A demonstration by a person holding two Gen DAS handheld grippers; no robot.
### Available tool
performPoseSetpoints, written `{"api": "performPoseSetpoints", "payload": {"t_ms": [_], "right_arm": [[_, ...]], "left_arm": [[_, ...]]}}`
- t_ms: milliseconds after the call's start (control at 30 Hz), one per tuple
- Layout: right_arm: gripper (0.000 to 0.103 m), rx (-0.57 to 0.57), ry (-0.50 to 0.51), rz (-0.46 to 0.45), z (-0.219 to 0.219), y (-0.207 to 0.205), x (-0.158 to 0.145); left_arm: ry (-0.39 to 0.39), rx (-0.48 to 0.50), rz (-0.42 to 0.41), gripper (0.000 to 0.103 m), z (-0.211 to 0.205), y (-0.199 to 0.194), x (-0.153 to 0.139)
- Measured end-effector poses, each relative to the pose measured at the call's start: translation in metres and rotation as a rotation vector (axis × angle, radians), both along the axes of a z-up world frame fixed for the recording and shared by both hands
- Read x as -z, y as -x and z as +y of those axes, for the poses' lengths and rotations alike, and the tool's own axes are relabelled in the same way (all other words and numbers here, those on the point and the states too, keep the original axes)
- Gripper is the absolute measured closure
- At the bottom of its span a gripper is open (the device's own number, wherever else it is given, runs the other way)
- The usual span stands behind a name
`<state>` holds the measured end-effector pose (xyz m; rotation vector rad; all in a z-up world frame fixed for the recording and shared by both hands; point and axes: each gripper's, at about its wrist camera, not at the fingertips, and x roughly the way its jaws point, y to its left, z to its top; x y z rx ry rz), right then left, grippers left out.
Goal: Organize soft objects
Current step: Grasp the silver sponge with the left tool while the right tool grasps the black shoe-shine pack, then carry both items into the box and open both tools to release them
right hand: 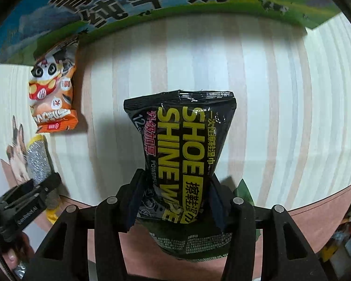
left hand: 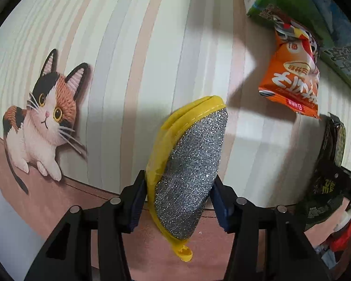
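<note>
Left gripper [left hand: 179, 201]: jaws narrow, pinched on the yellow-edged silver scrubber [left hand: 187, 171], held up off the table; the scrubber's yellow tab hangs below the fingers.
Right gripper [right hand: 175, 199]: jaws narrow, clamped on the lower half of the black wipes pouch [right hand: 182, 159], held upright above the table.
Open room: bare striped cloth ahead of both held things; to the right of the pouch it runs free to the table edge [right hand: 327, 201].
Back edge: a milk carton box [right hand: 152, 2] lies along it, with an orange snack bag [right hand: 52, 93] just beside its near side.
Writing: pouch reads "SHOE SHINE WIPE" in yellow; box carries large black Chinese characters, "牛奶" among them.
Surface: pale striped tablecloth [left hand: 128, 46] printed with a calico cat [left hand: 42, 117] and a pink-brown border band.
Room: small cluttered items at the far right, too blurred to tell.
</note>
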<state>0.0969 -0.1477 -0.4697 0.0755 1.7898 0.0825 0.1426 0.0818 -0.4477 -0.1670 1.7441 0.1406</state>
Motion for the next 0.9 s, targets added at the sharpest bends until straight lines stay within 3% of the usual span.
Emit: {"api": "performPoseSetpoints", "payload": {"t_ms": [100, 233, 367, 467, 633, 767, 900], "right_arm": [[0.060, -0.043, 0.022, -0.016, 0.015, 0.002, 0.000], [0.062, -0.066, -0.040, -0.020, 0.023, 0.010, -0.021], [0.062, -0.067, -0.165, -0.078, 0.021, 0.013, -0.078], [0.062, -0.055, -0.242, -0.125, 0.014, 0.006, -0.122], [0.062, -0.076, -0.279, -0.248, -0.002, -0.048, -0.196], [0.062, -0.070, -0.226, -0.298, -0.001, -0.119, -0.216], [0.062, -0.023, -0.216, -0.227, -0.006, -0.165, -0.186]], "left_arm": [[-0.010, -0.010, -0.007, 0.057, 0.001, -0.002, 0.000], [0.050, -0.043, -0.043, 0.058, 0.007, 0.006, -0.035], [0.158, -0.077, -0.166, 0.058, -0.006, 0.009, -0.105], [0.233, -0.047, -0.269, 0.057, -0.025, -0.013, -0.162], [0.347, -0.009, -0.332, 0.057, -0.045, -0.078, -0.210], [0.346, 0.002, -0.342, 0.057, -0.045, -0.144, -0.216], [0.383, -0.048, -0.216, 0.057, -0.041, -0.199, -0.172]]}}
